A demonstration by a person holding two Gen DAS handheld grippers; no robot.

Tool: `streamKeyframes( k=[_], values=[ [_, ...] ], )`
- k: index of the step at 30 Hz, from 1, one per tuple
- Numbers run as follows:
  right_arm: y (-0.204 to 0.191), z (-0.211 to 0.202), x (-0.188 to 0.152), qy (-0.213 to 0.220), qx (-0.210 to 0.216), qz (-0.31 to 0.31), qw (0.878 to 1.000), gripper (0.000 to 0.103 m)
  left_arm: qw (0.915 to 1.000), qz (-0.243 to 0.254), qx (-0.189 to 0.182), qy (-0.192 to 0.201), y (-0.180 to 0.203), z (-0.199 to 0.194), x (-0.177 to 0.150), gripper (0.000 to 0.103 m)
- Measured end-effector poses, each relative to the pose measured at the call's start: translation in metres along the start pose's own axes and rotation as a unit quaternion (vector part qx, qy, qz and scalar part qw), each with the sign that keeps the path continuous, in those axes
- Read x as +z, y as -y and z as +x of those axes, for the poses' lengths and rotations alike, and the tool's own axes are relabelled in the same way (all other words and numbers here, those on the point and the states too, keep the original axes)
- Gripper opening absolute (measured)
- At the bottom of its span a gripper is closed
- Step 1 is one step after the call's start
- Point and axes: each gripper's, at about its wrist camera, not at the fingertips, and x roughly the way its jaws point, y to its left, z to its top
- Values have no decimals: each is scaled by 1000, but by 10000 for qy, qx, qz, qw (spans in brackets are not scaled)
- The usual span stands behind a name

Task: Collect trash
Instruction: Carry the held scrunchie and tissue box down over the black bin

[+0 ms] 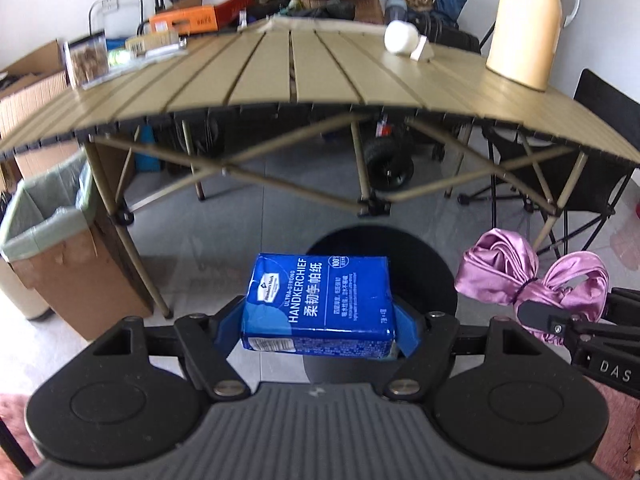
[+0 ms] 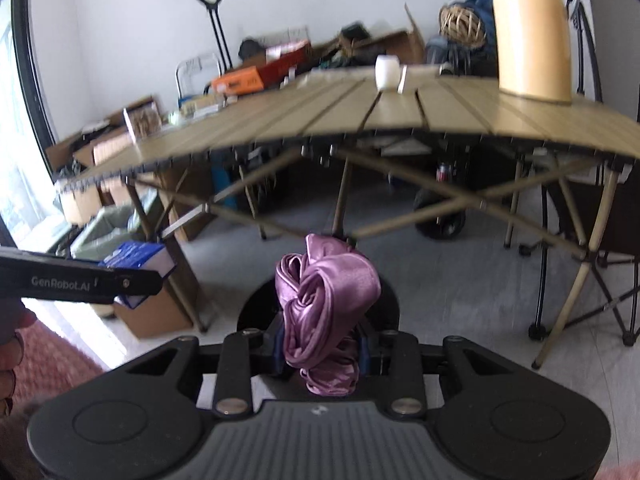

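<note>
**Both grippers loaded, in front of the worktop**

Far left on the floor: cardboard bin with a green liner, beside the worktop leg. On the slatted worktop's left end, a clear box of brown bits; an orange box sits behind that end. Left gripper pinches a blue handkerchief pack across its width, pads on both sides, pack off the floor and over a round black stool. White roll lies mid-right on the worktop, tan flask upright at the right end. Right gripper is squeezed nearly together on a bunched purple satin cloth, cloth sticking up above the fingers. Folding chair at far right.
</note>
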Motion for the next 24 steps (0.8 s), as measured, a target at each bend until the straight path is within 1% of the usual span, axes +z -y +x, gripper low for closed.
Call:
streamKeyframes(
  k=[4,13,17,24],
  values=[
    [-3,6,-11,-335,-15,61,9994,32,9998,-76,12,-180,-8,10,-13,74],
    [-12,25,-28,-1097,14,130,9939,32,9978,-316,175,-559,-35,30,-25,74],
    [-10,31,-31,-1222,5,152,9924,32,9966,-442,122,-689,-43,38,-27,74],
    [-9,40,-30,-1352,-43,169,9907,32,9956,-563,90,-748,-52,44,-29,74]
  ],
)
